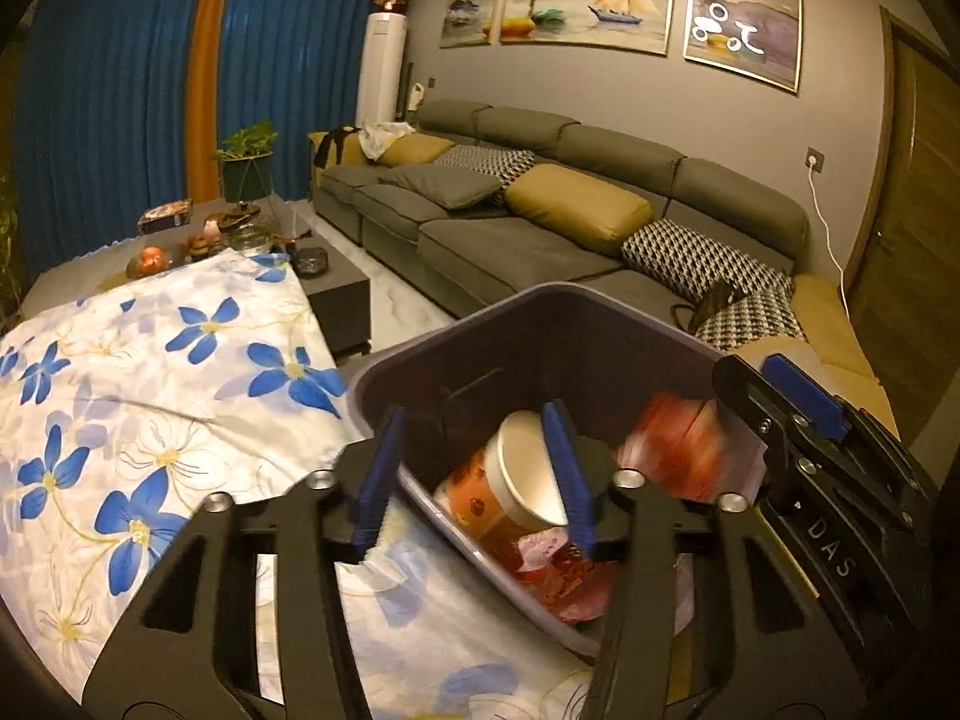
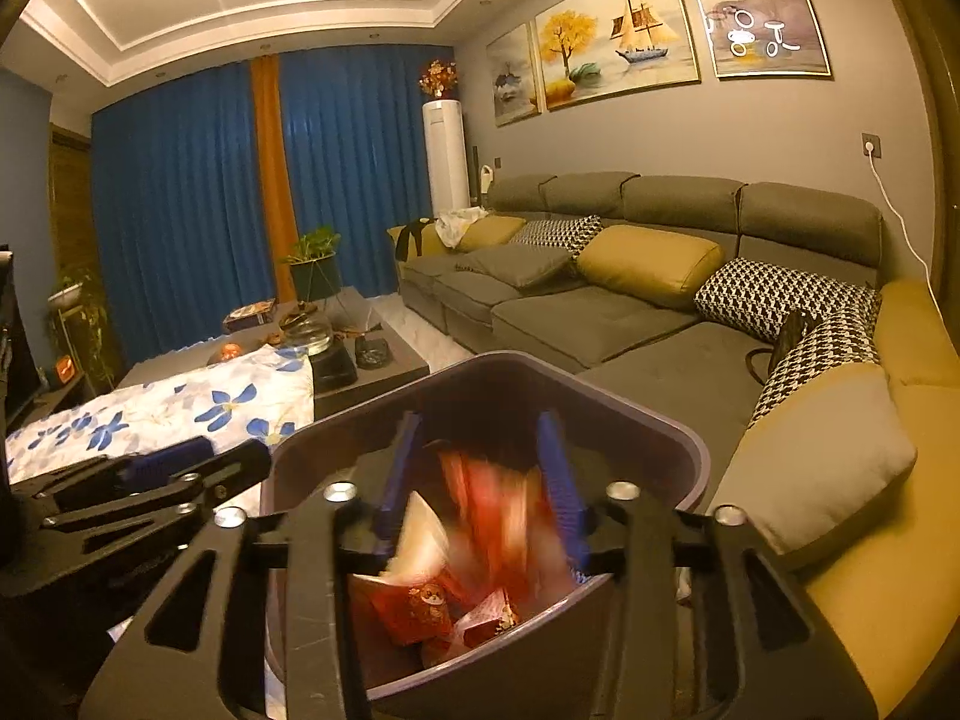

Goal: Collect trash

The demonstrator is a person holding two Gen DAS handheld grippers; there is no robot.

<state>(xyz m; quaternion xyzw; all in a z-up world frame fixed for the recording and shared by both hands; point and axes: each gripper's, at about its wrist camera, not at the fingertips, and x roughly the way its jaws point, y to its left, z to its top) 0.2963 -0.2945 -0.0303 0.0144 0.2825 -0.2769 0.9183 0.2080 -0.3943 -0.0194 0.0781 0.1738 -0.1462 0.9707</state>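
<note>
A purple trash bin (image 1: 456, 330) stands beside the floral-clothed table (image 1: 150, 396). Inside lie a paper cup (image 1: 528, 474) and red wrappers (image 1: 564, 582). My left gripper (image 1: 474, 474) is open and empty, straddling the bin's near rim. My right gripper (image 2: 480, 480) is open above the bin (image 2: 672, 426); a blurred red wrapper (image 2: 498, 504) shows between its fingers, apparently falling. More red wrappers (image 2: 414, 606) lie on the bin's bottom. The right gripper appears in the left wrist view (image 1: 798, 408), and the left one in the right wrist view (image 2: 168, 468).
A grey sectional sofa (image 1: 516, 240) with yellow and patterned cushions runs behind and right of the bin. A dark coffee table (image 1: 336, 288) carries a glass jar, fruit and a box. Blue curtains, a plant and a standing air conditioner line the far wall.
</note>
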